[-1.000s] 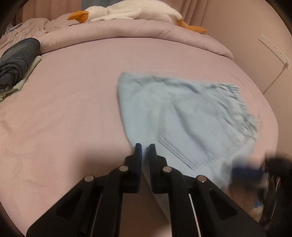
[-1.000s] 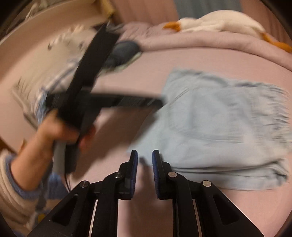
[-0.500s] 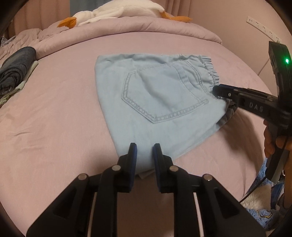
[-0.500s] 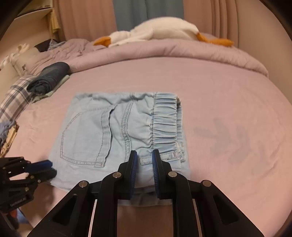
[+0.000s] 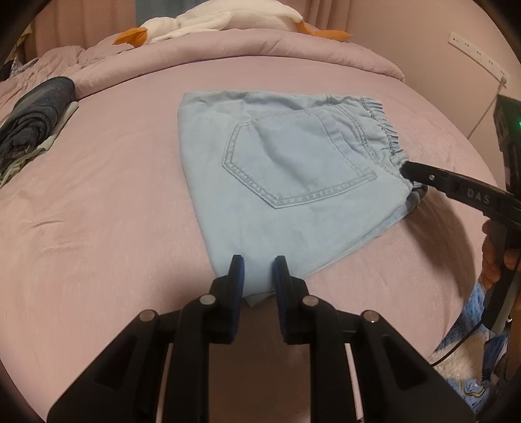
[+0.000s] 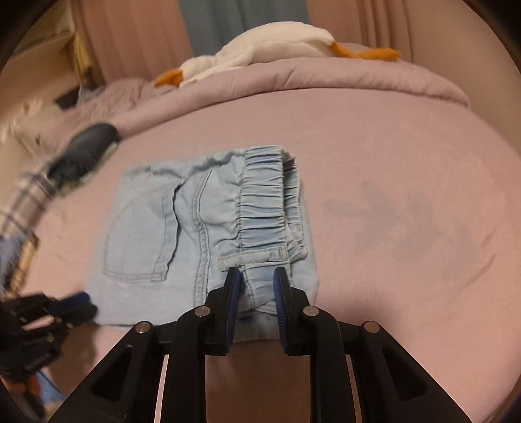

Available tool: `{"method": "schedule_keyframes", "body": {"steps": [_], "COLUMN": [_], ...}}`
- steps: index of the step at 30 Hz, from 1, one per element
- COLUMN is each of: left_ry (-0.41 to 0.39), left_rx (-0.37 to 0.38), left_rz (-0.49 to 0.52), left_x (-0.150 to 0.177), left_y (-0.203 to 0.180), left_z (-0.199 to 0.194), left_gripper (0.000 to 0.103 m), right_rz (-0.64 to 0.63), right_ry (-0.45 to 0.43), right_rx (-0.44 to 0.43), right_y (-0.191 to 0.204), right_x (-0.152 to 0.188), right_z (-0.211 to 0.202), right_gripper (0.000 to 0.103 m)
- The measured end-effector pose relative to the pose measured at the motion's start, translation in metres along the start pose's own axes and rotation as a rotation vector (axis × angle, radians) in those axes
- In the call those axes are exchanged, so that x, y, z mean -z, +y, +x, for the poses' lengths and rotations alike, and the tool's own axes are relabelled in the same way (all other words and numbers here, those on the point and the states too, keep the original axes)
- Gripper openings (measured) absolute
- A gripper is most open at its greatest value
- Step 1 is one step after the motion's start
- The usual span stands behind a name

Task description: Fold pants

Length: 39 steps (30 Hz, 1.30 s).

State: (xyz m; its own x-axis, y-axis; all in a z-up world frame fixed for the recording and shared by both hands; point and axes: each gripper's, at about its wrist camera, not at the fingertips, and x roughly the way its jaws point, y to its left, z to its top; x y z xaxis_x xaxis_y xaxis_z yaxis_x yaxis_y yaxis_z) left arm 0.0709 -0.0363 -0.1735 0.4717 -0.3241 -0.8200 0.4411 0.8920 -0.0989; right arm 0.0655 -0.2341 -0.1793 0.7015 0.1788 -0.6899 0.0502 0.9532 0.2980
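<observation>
The pants (image 5: 286, 182) are already folded down to a compact light-denim rectangle on the pink bed (image 5: 97, 227), so the step in hand is judged to be the last tidying or release — possibly one more fold.

Nearest in the left wrist view, the left gripper (image 5: 258, 265) is held low with its jaws parted by a narrow gap, and nothing is seen pinched between them. The near corner of the pants lies right at its fingertips, just ahead and beneath, and whether the cloth is touched cannot be told. Ahead and to the right, the right gripper (image 5: 407, 169) is seen reaching in from the side, tip at the elastic waistband (image 5: 387, 136).

In the right wrist view, the right gripper (image 6: 258, 276) is likewise held low and slightly parted, with the waistband end and a belt loop (image 6: 252, 257) lying between and just beyond its fingertips; no firm pinch is shown. Off to its left, the left gripper (image 6: 75, 302) is blurred at the other near corner.

If another fold is wanted, both jaws must be closed on their corners and lifted together — evenly, or the stacked layers are likely to slip. Further ahead, a dark folded garment (image 5: 32, 123) sits left, and a plush goose (image 5: 211, 21) rests on the rolled duvet (image 5: 260, 48).
</observation>
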Motion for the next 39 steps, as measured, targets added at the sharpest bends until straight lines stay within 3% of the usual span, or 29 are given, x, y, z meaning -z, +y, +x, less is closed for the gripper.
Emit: {"method": "schedule_keyframes", "body": {"steps": [3, 6, 9, 12, 15, 16, 23, 26, 28, 30, 33, 39], "left_ry": [-0.029, -0.075, -0.074, -0.034, -0.004, -0.006, -0.011, -0.02, -0.027, -0.042, -0.061, -0.091], "left_rx": [-0.008, -0.009, -0.003, 0.007, 0.002, -0.003, 0.031, 0.042, 0.053, 0.054, 0.053, 0.062], "left_rz": [-0.029, -0.033, -0.011, 0.0, 0.026, 0.037, 0.005, -0.013, -0.024, -0.045, -0.078, -0.139], "left_x": [0.003, 0.002, -0.007, -0.014, -0.013, -0.012, -0.011, -0.01, -0.01, -0.01, -0.009, -0.009], "left_y": [-0.001, -0.009, -0.019, -0.028, -0.033, -0.035, -0.026, -0.024, -0.023, -0.02, -0.015, -0.001], "left_z": [-0.01, -0.017, -0.011, 0.003, 0.011, 0.012, 0.008, 0.006, 0.003, 0.0, -0.006, -0.015], "left_gripper": [0.02, 0.03, 0.034, 0.034, 0.034, 0.034, 0.036, 0.038, 0.042, 0.053, 0.056, 0.057], "right_rz": [0.003, -0.002, -0.057, -0.116, -0.14, -0.132, -0.053, -0.007, 0.022, 0.042, 0.098, 0.178], "right_ry": [-0.014, -0.087, -0.138, -0.114, -0.015, 0.03, 0.057, 0.048, 0.036, 0.018, 0.001, -0.01], "right_rx": [-0.005, -0.053, -0.108, -0.107, -0.064, -0.054, -0.157, -0.22, -0.237, -0.25, -0.264, -0.264], "right_y": [0.0, 0.005, 0.019, 0.034, 0.037, 0.033, 0.01, 0.004, -0.002, -0.006, -0.02, -0.038], "right_x": [-0.002, 0.0, 0.0, 0.003, 0.014, 0.02, 0.023, 0.022, 0.02, 0.016, 0.011, 0.011], "right_z": [-0.011, -0.032, -0.041, -0.028, 0.0, 0.012, 0.009, 0.002, -0.004, -0.009, -0.013, -0.017], "right_gripper": [0.021, 0.022, 0.022, 0.022, 0.022, 0.022, 0.022, 0.03, 0.036, 0.04, 0.051, 0.052]}}
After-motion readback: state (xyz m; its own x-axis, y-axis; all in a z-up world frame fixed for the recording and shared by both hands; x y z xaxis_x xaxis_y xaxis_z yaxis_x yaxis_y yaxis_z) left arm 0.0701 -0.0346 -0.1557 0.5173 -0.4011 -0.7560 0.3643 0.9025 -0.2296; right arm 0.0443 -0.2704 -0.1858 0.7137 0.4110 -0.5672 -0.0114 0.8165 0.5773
